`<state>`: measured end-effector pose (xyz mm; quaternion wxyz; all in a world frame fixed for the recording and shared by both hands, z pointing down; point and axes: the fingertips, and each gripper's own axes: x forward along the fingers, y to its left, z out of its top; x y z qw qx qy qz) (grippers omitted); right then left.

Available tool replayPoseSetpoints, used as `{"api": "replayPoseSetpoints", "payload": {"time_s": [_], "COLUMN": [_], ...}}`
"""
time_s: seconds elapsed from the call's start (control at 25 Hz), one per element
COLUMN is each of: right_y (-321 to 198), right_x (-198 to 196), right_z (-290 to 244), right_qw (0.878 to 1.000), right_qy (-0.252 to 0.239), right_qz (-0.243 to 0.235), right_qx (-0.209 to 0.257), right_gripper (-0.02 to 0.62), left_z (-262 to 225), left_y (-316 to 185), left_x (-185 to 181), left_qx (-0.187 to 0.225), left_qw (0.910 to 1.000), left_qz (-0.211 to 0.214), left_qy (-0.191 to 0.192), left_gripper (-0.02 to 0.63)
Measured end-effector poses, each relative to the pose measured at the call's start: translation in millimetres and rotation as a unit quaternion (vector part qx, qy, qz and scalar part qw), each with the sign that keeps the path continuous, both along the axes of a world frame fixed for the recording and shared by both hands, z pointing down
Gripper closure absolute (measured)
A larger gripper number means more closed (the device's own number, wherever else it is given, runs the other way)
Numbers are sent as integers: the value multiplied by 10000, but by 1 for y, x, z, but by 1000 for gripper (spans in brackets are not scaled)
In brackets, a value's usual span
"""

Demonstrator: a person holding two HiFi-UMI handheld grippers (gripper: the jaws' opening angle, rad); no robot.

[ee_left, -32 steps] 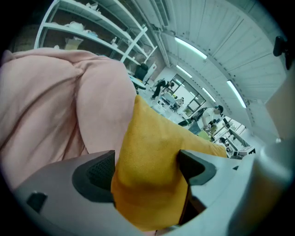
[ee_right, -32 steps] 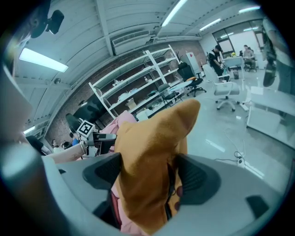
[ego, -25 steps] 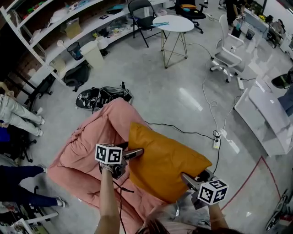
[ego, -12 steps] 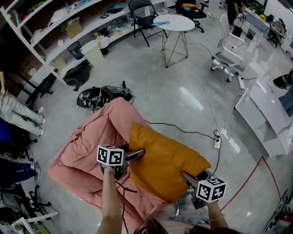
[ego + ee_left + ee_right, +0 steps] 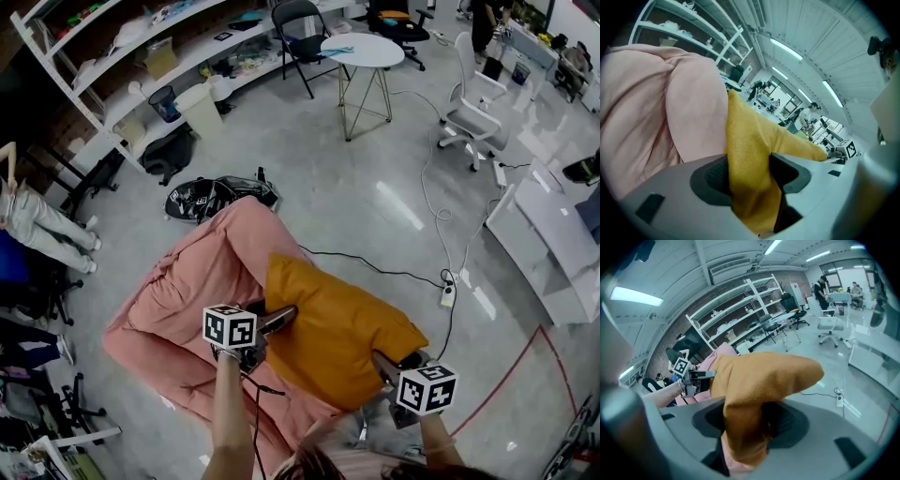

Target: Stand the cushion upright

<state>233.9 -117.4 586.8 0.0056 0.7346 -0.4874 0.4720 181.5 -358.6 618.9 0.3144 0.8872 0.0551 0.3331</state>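
Both jaws have just been closing: my left gripper [image 5: 284,316] and right gripper [image 5: 381,362] now pinch the cushion [image 5: 339,328] at its left and right ends; it seems soft and light.

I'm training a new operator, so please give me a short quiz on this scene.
1. True or false: the cushion lies on the floor.
2. What do the left gripper and right gripper each grip?
3. The cushion is: A pink, B orange, C white.
Key: 1 false, it rests on the pink sofa. 2 a cushion corner each; both grippers' fingers have just been closing on it. 3 B.
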Motion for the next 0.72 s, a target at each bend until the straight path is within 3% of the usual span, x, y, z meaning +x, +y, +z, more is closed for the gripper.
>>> {"api": "replayPoseSetpoints", "payload": {"time_s": [0.72], "right_y": [40], "right_x": [-8], "right_z": [0], "right_qw": [9996], "right_qy": [30], "right_qz": [-265], "right_qx": [9], "right_gripper": [402], "left_z": [-31], "left_y": [46], "left_x": [-25], "left_qx": [588], "left_qw": [9981], "left_qz": [-203], "left_qy": [9], "left_gripper": [380]}}
